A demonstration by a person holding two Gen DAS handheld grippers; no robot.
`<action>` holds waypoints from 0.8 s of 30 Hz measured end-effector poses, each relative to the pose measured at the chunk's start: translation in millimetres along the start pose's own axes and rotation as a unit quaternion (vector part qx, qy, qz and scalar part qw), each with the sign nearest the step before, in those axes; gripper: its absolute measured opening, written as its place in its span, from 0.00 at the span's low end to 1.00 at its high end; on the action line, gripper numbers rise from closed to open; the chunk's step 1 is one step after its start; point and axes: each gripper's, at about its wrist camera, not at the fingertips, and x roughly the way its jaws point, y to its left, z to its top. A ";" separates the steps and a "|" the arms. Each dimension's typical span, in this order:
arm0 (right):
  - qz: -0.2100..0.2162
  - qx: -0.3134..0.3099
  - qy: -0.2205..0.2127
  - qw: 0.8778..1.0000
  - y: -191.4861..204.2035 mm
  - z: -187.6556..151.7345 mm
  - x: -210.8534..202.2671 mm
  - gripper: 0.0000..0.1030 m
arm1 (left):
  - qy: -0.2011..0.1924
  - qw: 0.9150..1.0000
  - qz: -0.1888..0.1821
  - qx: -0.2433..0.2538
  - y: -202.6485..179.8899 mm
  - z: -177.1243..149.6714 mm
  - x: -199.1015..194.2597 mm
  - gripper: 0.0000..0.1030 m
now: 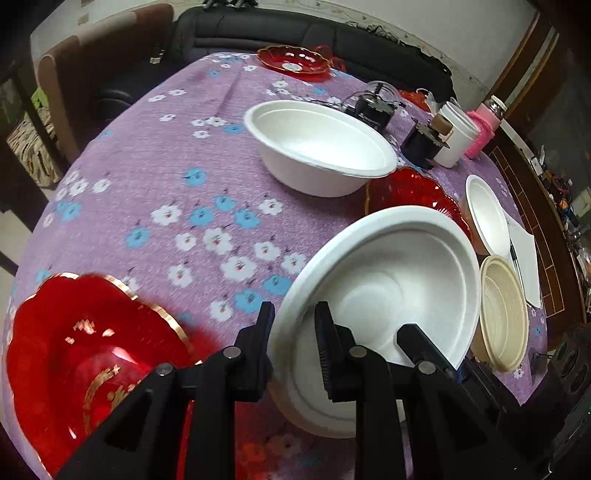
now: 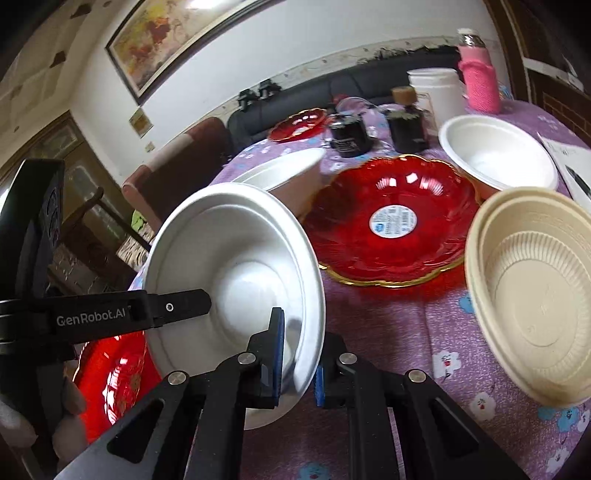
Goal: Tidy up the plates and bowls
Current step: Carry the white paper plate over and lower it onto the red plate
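A white foam bowl [image 1: 388, 291] is held tilted above the purple flowered table [image 1: 155, 177]. My left gripper [image 1: 295, 321] is shut on its near rim. My right gripper [image 2: 299, 339] is shut on the opposite rim of the same bowl [image 2: 236, 266]; its finger shows inside the bowl in the left wrist view. A second white bowl [image 1: 321, 147] sits further back. A red plate [image 1: 81, 354] lies at the near left, another [image 2: 391, 221] behind the held bowl, a third [image 1: 295, 62] at the far edge. A small white bowl [image 2: 498, 155] and a beige bowl [image 2: 535, 295] sit at the right.
Two black jars [image 2: 347, 133], a white tub [image 2: 436, 92] and a pink-sleeved bottle [image 2: 478, 74] stand at the table's far side. A paper sheet [image 1: 524, 258] lies by the right edge. A dark sofa [image 1: 295, 29] and a brown chair [image 1: 92, 74] are beyond the table.
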 end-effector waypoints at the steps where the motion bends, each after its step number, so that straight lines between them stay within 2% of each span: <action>1: 0.002 -0.004 0.000 1.000 2.5 -1.1 -0.2 0.15 | -0.002 1.000 0.001 -0.003 2.4 -1.7 -2.2 0.20; 9: 0.015 -0.024 0.004 1.000 14.7 -4.6 -0.7 0.15 | -0.016 1.000 -0.010 -0.024 18.6 -20.6 -26.7 0.19; 13: 0.031 -0.014 0.003 0.999 21.8 -6.9 -13.2 0.14 | -0.029 0.998 -0.033 -0.033 25.9 -32.2 -49.0 0.19; 19: 0.053 -0.035 0.002 0.998 58.5 -15.5 -37.9 0.14 | -0.058 0.995 -0.055 -0.060 53.7 -53.4 -86.9 0.19; 24: 0.065 -0.064 0.018 0.996 94.5 -20.4 -44.1 0.14 | -0.076 0.991 -0.071 -0.085 86.8 -75.4 -112.3 0.19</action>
